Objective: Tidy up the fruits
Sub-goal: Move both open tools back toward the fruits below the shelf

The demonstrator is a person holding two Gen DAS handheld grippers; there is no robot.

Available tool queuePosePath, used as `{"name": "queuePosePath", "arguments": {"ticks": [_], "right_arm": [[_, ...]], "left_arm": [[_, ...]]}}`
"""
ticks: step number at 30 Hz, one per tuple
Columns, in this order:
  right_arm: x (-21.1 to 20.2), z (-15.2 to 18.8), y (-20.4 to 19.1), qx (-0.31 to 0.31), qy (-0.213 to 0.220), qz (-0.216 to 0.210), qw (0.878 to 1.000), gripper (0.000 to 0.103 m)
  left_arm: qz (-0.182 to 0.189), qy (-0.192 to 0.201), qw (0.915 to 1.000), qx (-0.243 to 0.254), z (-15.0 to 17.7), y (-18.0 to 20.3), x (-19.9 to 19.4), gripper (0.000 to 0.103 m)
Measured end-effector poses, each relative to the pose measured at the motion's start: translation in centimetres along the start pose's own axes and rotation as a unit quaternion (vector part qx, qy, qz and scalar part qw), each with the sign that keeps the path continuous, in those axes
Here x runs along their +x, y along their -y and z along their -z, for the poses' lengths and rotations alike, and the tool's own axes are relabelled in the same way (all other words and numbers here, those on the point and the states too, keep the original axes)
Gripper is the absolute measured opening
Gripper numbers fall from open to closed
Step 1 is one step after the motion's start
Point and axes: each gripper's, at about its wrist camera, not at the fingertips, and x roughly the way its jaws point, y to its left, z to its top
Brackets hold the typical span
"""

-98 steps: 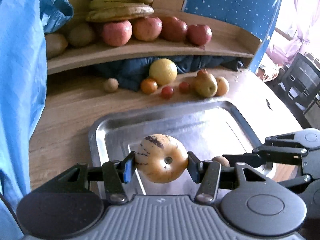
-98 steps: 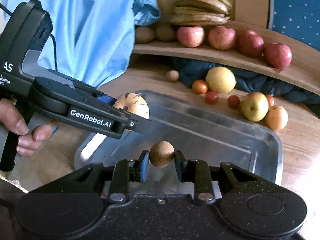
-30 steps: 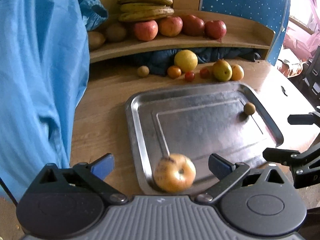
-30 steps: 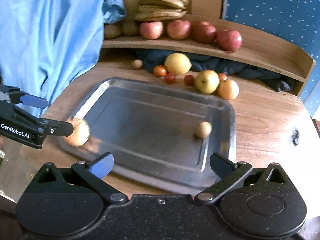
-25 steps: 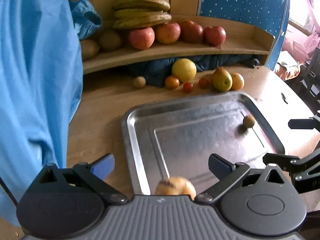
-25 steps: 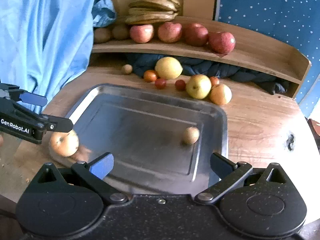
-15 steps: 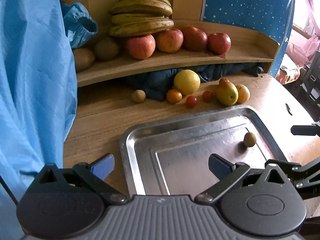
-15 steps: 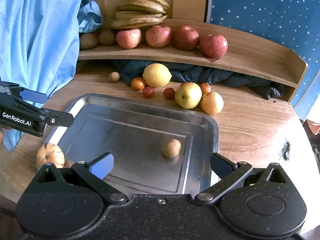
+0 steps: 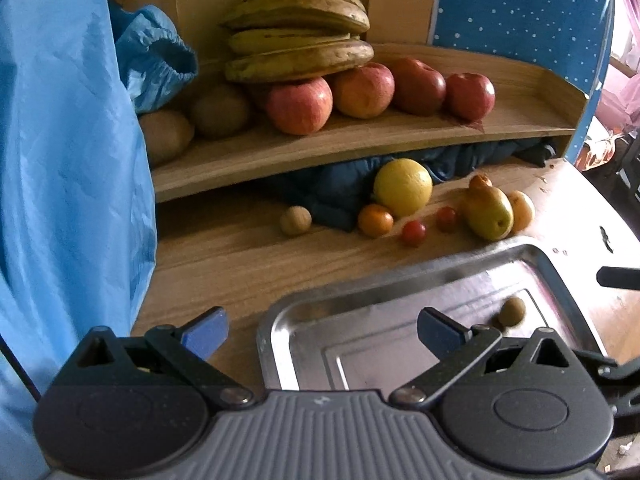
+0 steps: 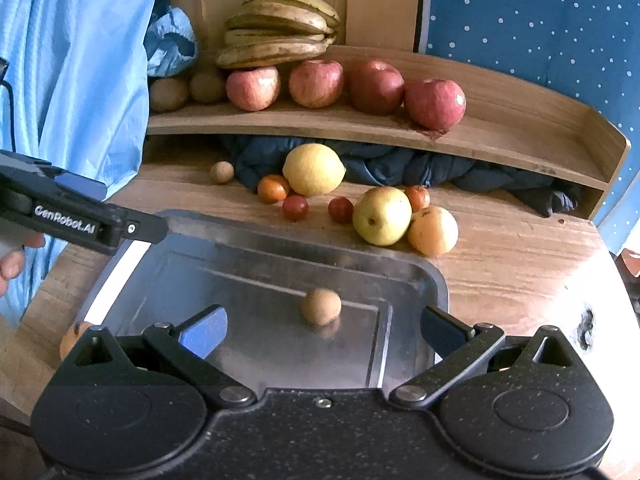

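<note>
On wooden table (image 10: 500, 276) — perhaps steel tray (image 10: 256, 256).

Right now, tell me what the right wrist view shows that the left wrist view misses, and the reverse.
Only the right wrist view: a small orange fruit behind the pear, the left gripper's arm with a hand on it, and a speckled fruit off the tray's near-left edge.

Only the left wrist view: the pink clutter at far right.

Both: tray with one small brown fruit, bananas, four apples, lemon, both jaws open and empty.
</note>
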Motion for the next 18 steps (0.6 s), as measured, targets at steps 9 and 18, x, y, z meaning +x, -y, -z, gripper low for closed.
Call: {"name": "queuePosePath", "arguments": {"ticks": [9, 18], "right_arm": [[1.6, -1.0, -0.4, 0.000, 0.000, -0.004, 1.000, 0.102], [4.0, -3.0, -1.0, -0.016, -0.008, -0.014, 1.000, 0.102]], "left_arm": [[-0.016, -0.013, 0.9998, 0.004, -2.4, -0.2, 2.5, 0.103], [-0.025, -0.030, 0.9990, -0.019, -4.1, -1.4, 5.3, 0.103]]}}
